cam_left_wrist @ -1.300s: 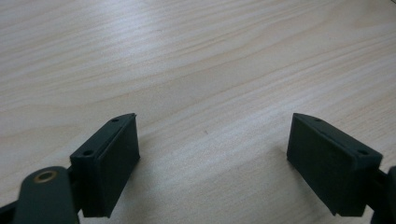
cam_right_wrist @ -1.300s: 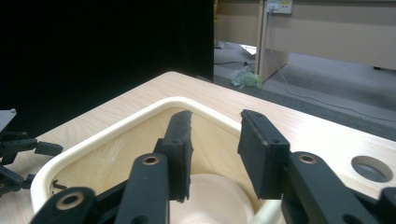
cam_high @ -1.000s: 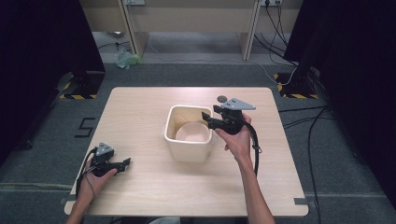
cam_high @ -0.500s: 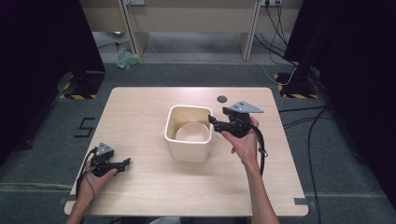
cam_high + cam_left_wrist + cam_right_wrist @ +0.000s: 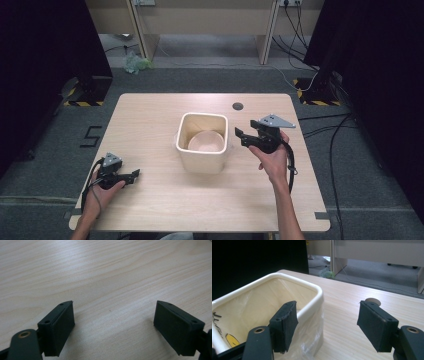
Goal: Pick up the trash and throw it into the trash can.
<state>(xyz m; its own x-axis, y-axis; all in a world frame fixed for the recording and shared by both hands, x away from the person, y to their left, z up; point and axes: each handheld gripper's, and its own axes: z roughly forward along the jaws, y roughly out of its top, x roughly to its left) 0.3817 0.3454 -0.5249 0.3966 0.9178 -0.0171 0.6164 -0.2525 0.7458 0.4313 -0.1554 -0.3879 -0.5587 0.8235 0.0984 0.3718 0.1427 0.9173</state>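
Observation:
A cream bin (image 5: 200, 161) lined with a clear plastic bag stands at the middle of the wooden table (image 5: 150, 115). A pale round shape (image 5: 206, 141) lies at its bottom. My right gripper (image 5: 240, 136) is held just right of the bin, with its jaws pointing at the bin's right wall. In the right gripper view the bin's rim (image 5: 317, 293) lies behind the left pad of my right gripper (image 5: 327, 322). Its jaws have just been opening and nothing is between them. My left gripper (image 5: 134, 174) rests at the table's front left, and the left gripper (image 5: 113, 322) stands open over bare wood.
A round cable hole (image 5: 238, 106) sits in the table behind the bin, and the same cable hole (image 5: 372, 300) appears past the right pad. Black cables trail on the grey floor to the right. Dark panels flank the table on both sides.
My right gripper has drawn back from the bin's right rim, moving right and towards the person, and a little lower. The left gripper has stayed put.

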